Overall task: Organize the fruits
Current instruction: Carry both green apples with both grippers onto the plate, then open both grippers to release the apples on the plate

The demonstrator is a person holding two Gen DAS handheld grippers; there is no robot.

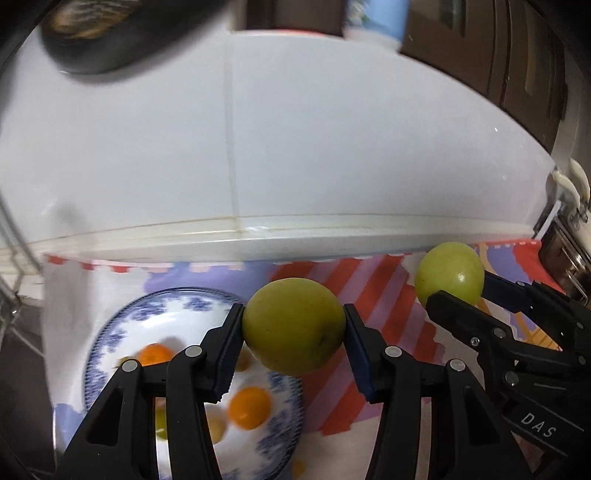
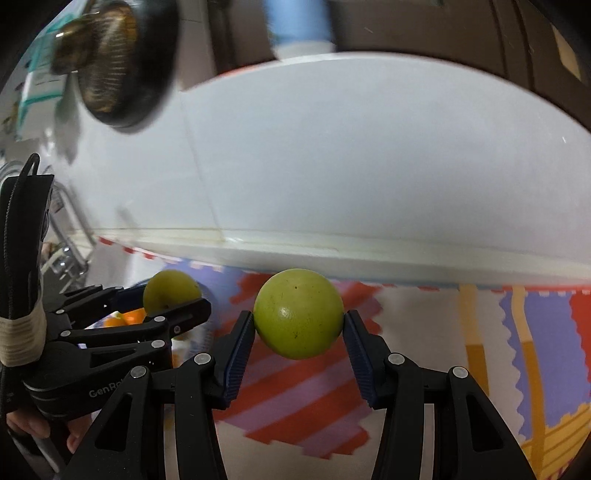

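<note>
My left gripper (image 1: 294, 326) is shut on a green round fruit (image 1: 294, 326), held in the air above a blue-patterned white plate (image 1: 159, 317). On that plate lie orange fruits (image 1: 250, 408) and small yellow-green ones, blurred. My right gripper (image 2: 298, 319) is shut on a second green fruit (image 2: 298, 314) over the colourful patterned mat (image 2: 295, 398). Each gripper shows in the other's view: the right gripper (image 1: 452, 291) with its fruit (image 1: 448, 273) at the right, the left gripper (image 2: 173, 301) with its fruit (image 2: 171, 290) at the left.
A white tiled wall (image 1: 295, 147) rises just behind the mat. A dark round pan (image 2: 122, 62) hangs at the upper left and a blue-white container (image 1: 373, 18) stands at the top. Metal containers (image 1: 565, 254) stand at the right. A hand (image 2: 33, 424) holds the left gripper.
</note>
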